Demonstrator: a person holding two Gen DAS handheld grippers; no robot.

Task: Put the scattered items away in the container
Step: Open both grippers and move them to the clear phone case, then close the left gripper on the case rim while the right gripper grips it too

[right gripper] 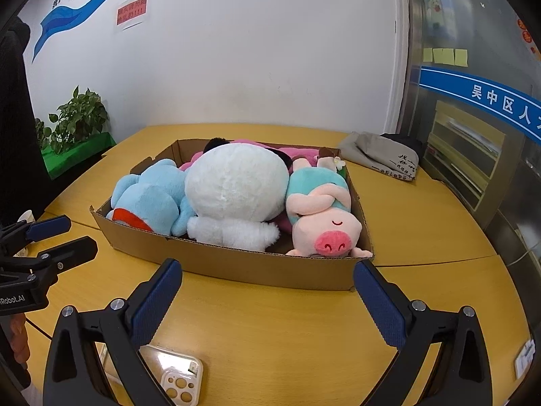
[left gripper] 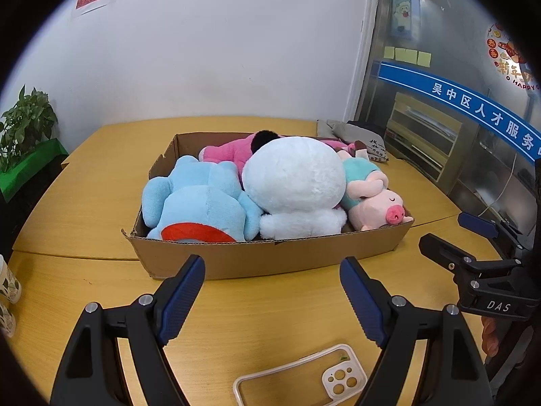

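Observation:
A shallow cardboard box (left gripper: 270, 257) (right gripper: 270, 267) sits on the wooden table and holds several plush toys: a light blue one (left gripper: 199, 203) (right gripper: 152, 196), a big white one (left gripper: 294, 182) (right gripper: 236, 189), a pink one (left gripper: 226, 154) behind, and a pig in a teal shirt (left gripper: 375, 199) (right gripper: 324, 220) at the right. My left gripper (left gripper: 272, 296) is open and empty in front of the box. My right gripper (right gripper: 267, 299) is open and empty, also in front of the box. Each gripper shows in the other's view: the right one (left gripper: 473, 247), the left one (right gripper: 50, 240).
A clear phone case (left gripper: 304, 377) (right gripper: 169, 372) lies on the table close under the grippers. A grey cloth bag (left gripper: 358, 135) (right gripper: 385, 155) lies behind the box at right. A potted plant (left gripper: 27, 121) (right gripper: 77, 118) stands at far left. A paper cup (left gripper: 6, 280) is at the left edge.

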